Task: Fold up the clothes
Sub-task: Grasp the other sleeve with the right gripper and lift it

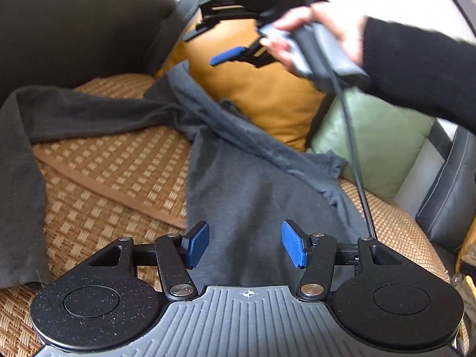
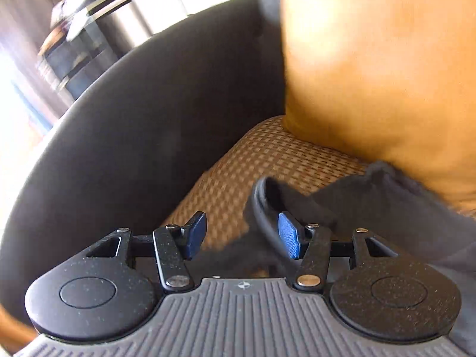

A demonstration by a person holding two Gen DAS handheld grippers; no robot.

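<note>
A dark grey long-sleeved garment (image 1: 247,184) lies spread on a woven sofa mat (image 1: 119,166), one sleeve (image 1: 89,113) stretched left, its top edge against the cushions. My left gripper (image 1: 245,244) is open and empty, just above the garment's body. My right gripper (image 1: 223,41) is held high over the orange cushion in the left wrist view, open and empty. In the right wrist view the right gripper (image 2: 242,235) hovers open above the garment's collar (image 2: 261,205), which lies between the pads.
An orange cushion (image 1: 261,98) and a green cushion (image 1: 374,142) lean at the sofa back. The dark sofa armrest (image 2: 148,119) curves on the left. A black cable (image 1: 354,154) hangs from the right gripper across the garment.
</note>
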